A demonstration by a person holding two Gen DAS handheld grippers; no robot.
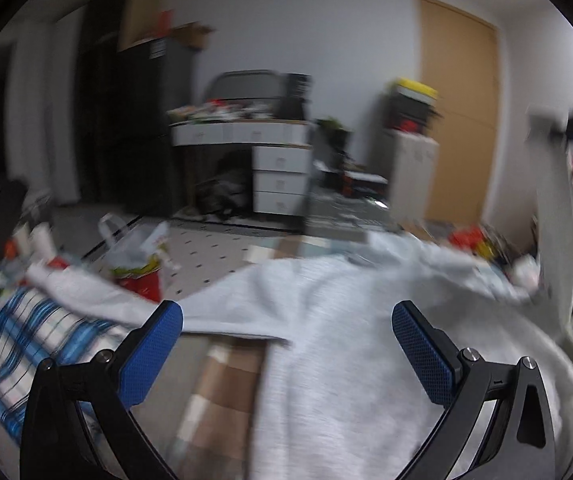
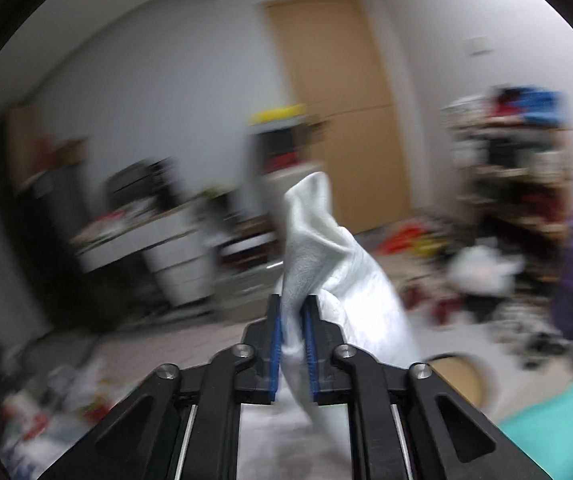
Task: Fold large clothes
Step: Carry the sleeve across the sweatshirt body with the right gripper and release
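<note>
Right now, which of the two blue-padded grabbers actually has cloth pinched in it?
The right gripper: its blue pads are shut on a bunch of the white garment. The left gripper stands wide open above the spread garment, gripping nothing.

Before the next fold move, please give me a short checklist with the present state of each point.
1. Right hand-held gripper shut on the white garment: ok.
2. Left hand-held gripper open, nothing between its blue pads: ok.
3. Garment spread flat for folding: not ok, bunched.
4. Plaid cloth apart from the garment: not ok, they touch.
5. Picture sharp enough to pick a corner: cannot tell, blurred.
</note>
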